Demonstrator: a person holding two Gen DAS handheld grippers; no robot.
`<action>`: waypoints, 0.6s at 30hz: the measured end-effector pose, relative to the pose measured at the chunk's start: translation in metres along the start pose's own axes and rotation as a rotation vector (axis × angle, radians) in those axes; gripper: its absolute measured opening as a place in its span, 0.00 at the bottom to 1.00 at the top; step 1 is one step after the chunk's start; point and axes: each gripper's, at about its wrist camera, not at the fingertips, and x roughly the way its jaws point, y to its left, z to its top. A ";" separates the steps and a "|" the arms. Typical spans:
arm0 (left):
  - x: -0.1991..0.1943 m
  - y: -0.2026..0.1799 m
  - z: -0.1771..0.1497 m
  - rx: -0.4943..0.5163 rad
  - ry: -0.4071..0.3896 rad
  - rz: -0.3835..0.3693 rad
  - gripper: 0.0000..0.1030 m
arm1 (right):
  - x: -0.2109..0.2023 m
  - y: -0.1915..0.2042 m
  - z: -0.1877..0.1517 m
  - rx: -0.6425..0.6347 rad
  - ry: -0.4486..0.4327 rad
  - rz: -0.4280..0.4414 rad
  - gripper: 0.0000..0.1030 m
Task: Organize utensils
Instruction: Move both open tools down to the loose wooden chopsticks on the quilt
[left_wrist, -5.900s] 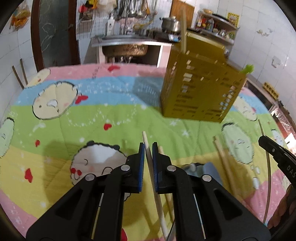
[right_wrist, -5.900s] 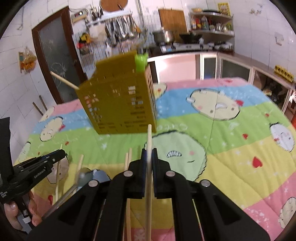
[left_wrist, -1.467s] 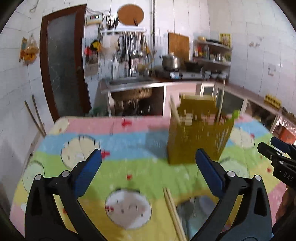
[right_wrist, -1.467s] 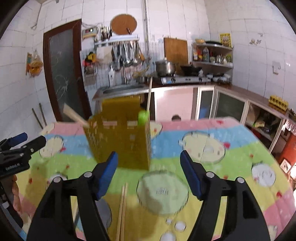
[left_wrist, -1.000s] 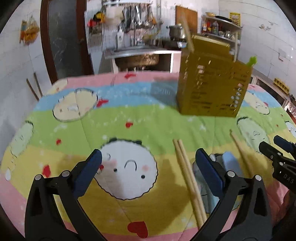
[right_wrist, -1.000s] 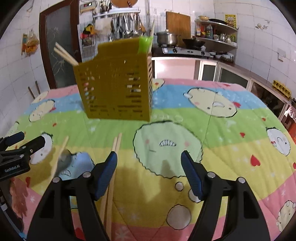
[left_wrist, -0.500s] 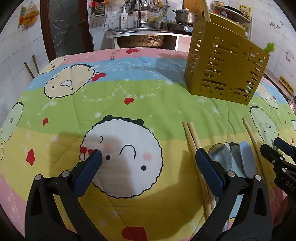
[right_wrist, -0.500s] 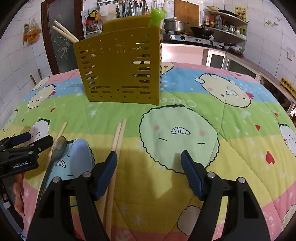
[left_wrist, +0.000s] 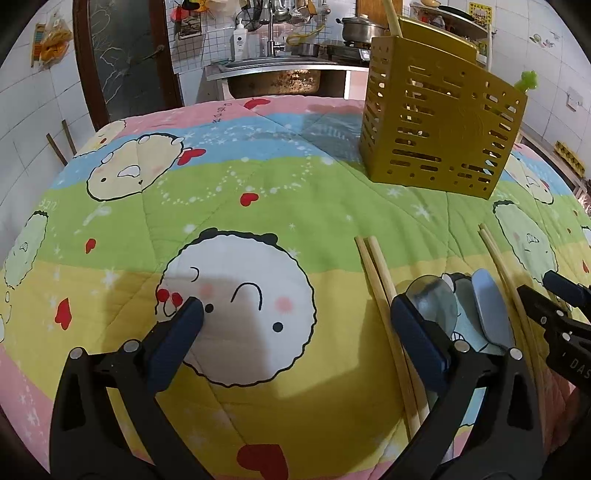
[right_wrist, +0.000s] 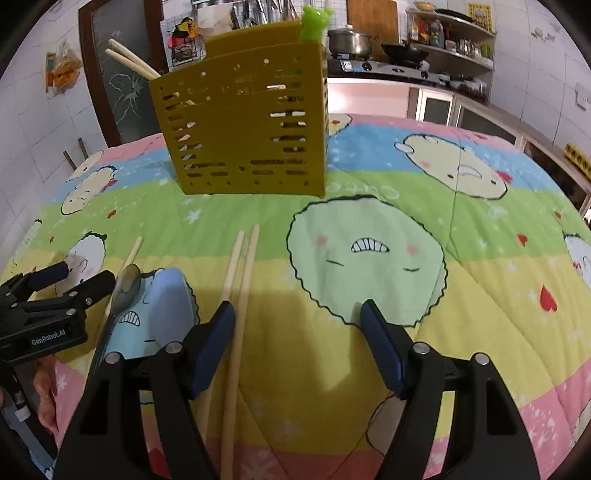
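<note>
- We've got both hand-held grippers hovering over the desk, which is covered with a cartoon quilt (left_wrist: 258, 192). Nothing is picked up right now.
- Left hand-held gripper (left_wrist: 291, 325): jaws spread wide, nothing between them but the white smiley face on the quilt.
- Right hand-held gripper (right_wrist: 297, 328): jaws also wide apart and empty; one chopstick runs just inside its left finger but the pads aren't pressing on it.
- The yellow utensil holder (right_wrist: 243, 133) stands upright at about 11 o'clock in the right wrist view and about 1 o'clock in the left wrist view. A few chopsticks and a green-topped thing already poke out of it.
- Still loose on the quilt: a chopstick pair (right_wrist: 236, 306), a metal spoon (right_wrist: 123, 288), a light blue spoon (right_wrist: 171, 299), and another chopstick pair (left_wrist: 384, 295) on the far side of the spoons.
- What the next grab hinges on, we reckon: the chopstick pair by the right gripper lies with its long axis running 6 to 12 o'clock, roughly in line with the fingers, at around 10 o'clock from the gap's middle. So the right hand is nearer; it needs a small shift left to straddle them.
- The other pair sits under the left gripper's right finger, so that one looks like the left hand's job.
</note>
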 end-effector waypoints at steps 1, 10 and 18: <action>-0.001 -0.001 0.000 0.002 0.000 0.000 0.95 | -0.001 0.000 0.000 0.003 -0.002 -0.003 0.68; 0.000 -0.001 -0.001 0.005 0.008 -0.006 0.95 | 0.000 0.004 -0.003 -0.007 0.009 -0.035 0.68; 0.006 -0.002 0.003 -0.009 0.044 -0.010 0.94 | 0.003 0.007 -0.002 -0.021 0.029 -0.056 0.68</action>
